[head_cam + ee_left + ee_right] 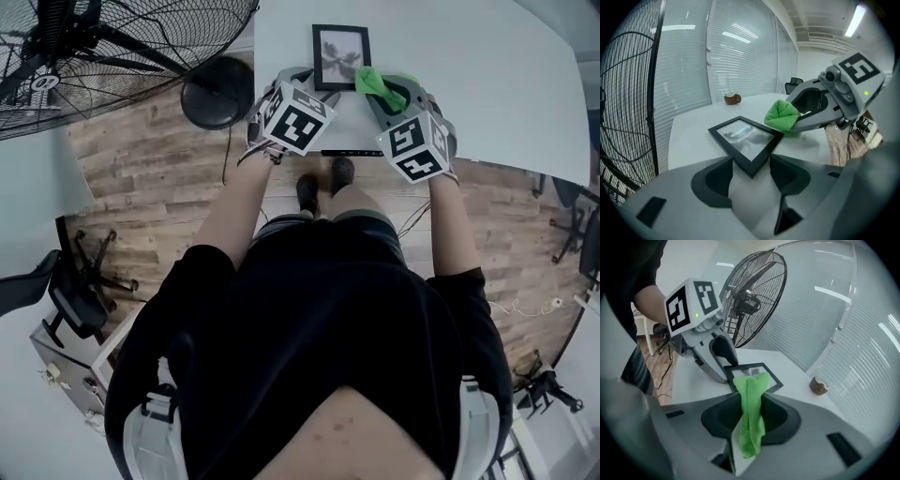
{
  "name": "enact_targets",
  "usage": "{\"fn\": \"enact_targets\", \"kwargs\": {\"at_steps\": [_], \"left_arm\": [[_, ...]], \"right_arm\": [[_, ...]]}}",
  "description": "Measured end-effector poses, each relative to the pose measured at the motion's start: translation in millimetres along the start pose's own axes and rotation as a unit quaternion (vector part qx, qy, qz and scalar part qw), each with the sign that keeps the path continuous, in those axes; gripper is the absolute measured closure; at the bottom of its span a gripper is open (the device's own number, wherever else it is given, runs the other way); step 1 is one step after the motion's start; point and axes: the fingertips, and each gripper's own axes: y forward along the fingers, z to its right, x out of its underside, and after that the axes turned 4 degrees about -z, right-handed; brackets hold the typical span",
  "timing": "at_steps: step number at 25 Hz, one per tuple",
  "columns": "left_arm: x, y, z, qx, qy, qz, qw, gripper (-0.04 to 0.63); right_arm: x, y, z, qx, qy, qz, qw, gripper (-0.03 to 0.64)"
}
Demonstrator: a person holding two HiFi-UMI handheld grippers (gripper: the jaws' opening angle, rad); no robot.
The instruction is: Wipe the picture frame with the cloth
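The left gripper (751, 161) is holding a corner of the frame (743, 137) with wide jaws. The right gripper (750, 400) is squeezing the green cloth (751, 420) beside the frame.

Black picture frame (340, 56) lies flat on the white tabletop (478, 84); bunched green cloth (377, 82), pinched in the right hand-held gripper (750, 397), at its corner

White table (487, 84) w/ picture frame (341, 56) lying flat, brown cup (732, 98) (far side).
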Motion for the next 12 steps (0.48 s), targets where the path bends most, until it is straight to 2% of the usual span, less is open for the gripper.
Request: {"fn": "enact_targets", "kwargs": {"at_steps": [5,12], "left_arm": [[-0.4,-1.0,1.9,-0.002,-0.001,-0.001,1.0,0.334],[0.8,0.6,2.6,-0.003,-0.003,-0.004,1.0,0.334]], "right_arm": [[-35.1,-1.1,38.5,0.013,-0.001,0.042,0.999,0.508],[-65.1,43.0,81.6,0.03,-0.084,0.035,0.995,0.508]]}}
